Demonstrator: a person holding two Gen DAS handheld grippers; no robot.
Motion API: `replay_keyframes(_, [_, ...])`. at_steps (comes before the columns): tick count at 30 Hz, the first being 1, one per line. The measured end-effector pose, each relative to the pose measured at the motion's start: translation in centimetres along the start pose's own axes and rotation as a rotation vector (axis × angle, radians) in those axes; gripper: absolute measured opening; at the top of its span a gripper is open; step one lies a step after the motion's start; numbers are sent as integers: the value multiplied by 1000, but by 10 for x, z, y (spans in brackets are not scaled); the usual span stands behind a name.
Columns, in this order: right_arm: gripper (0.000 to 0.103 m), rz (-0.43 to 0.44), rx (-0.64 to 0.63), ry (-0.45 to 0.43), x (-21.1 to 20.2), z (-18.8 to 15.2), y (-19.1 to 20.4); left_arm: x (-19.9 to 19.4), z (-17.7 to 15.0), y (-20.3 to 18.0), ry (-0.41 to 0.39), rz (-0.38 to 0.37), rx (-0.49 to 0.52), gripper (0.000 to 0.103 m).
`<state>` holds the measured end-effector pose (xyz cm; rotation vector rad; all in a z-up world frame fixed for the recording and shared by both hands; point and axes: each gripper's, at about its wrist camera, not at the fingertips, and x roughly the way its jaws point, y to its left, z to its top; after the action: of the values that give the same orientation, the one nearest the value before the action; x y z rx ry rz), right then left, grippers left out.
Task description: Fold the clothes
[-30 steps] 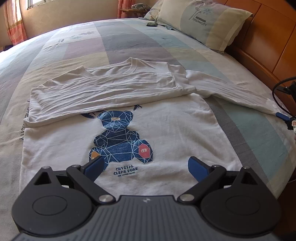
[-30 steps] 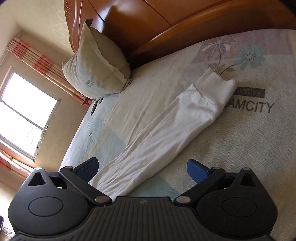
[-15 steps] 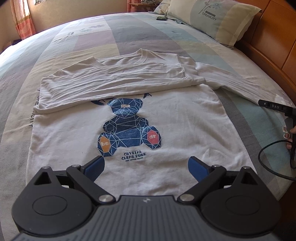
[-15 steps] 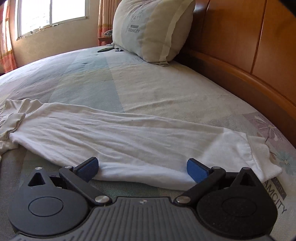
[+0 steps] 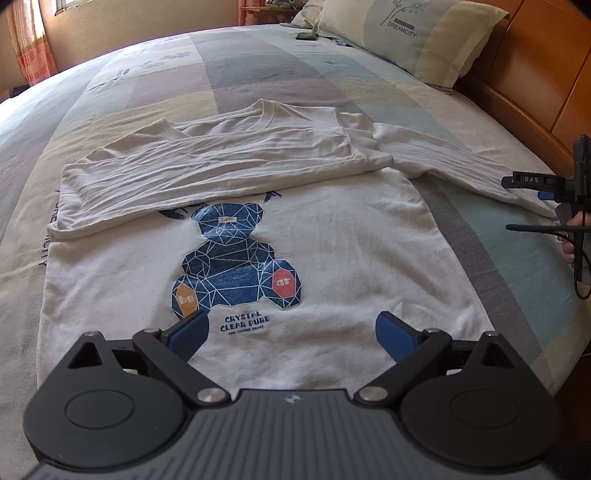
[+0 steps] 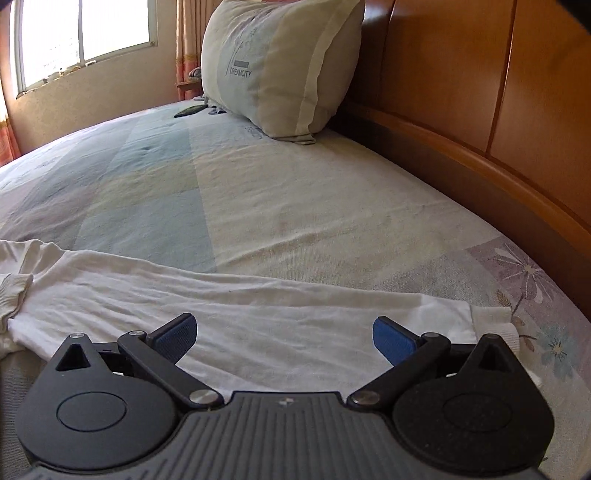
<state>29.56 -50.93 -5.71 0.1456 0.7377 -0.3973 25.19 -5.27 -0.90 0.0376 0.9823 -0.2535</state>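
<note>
A white long-sleeved shirt (image 5: 332, 236) with a blue geometric bear print (image 5: 236, 262) lies flat on the bed. Its left sleeve (image 5: 207, 173) is folded across the chest. The other sleeve (image 5: 461, 166) stretches out to the right. My left gripper (image 5: 291, 330) hovers open over the shirt's hem, holding nothing. My right gripper (image 6: 284, 334) is open just above that outstretched sleeve (image 6: 258, 314), near its ribbed cuff (image 6: 495, 325), with nothing between the fingers. The right gripper (image 5: 546, 194) also shows at the right edge of the left wrist view, held by a hand.
The bed (image 5: 258, 66) has a pastel patchwork sheet. A pillow (image 6: 277, 62) leans on the wooden headboard (image 6: 480, 92) at the right. A dark phone (image 5: 306, 36) lies near the pillow. A window (image 6: 81, 33) and curtains stand beyond the bed. A black cable (image 5: 576, 258) hangs from the right gripper.
The right gripper swung round from looking along the sleeve to facing it side-on, and lowered toward the cuff end. The left gripper drew back slightly and rose; both stayed open.
</note>
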Motion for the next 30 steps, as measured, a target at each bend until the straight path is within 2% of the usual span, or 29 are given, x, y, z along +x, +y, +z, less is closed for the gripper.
replay_keyframes(2, [103, -21, -20, 24, 5, -11, 1, 0, -1, 2, 2, 3, -8, 97])
replay_keyframes(7, [103, -20, 20, 12, -20, -30, -13, -2, -2, 5, -6, 10, -26, 97])
replay_keyframes(9, [103, -25, 41, 36, -23, -18, -14, -4, -2, 5, -11, 11, -26, 97])
replay_keyframes(13, [103, -42, 65, 2, -14, 13, -6, -4, -6, 4, -5, 13, -26, 97])
replay_keyframes(17, [103, -76, 76, 75, 28, 20, 0, -6, -9, 6, 0, 29, -24, 97])
replay_keyframes(20, [103, -90, 94, 30, 38, 18, -12, -11, -11, 11, -6, 46, -41, 97])
replay_keyframes(25, [103, -132, 208, 46, 28, 33, -44, -14, -10, 19, -16, 54, -67, 97])
replay_keyframes(27, [103, -46, 245, -23, 4, 31, -53, -12, -8, 18, -16, 43, -66, 97])
replay_keyframes(30, [103, 161, 335, -121, -30, 17, -66, -6, -5, 9, -9, 15, -37, 97])
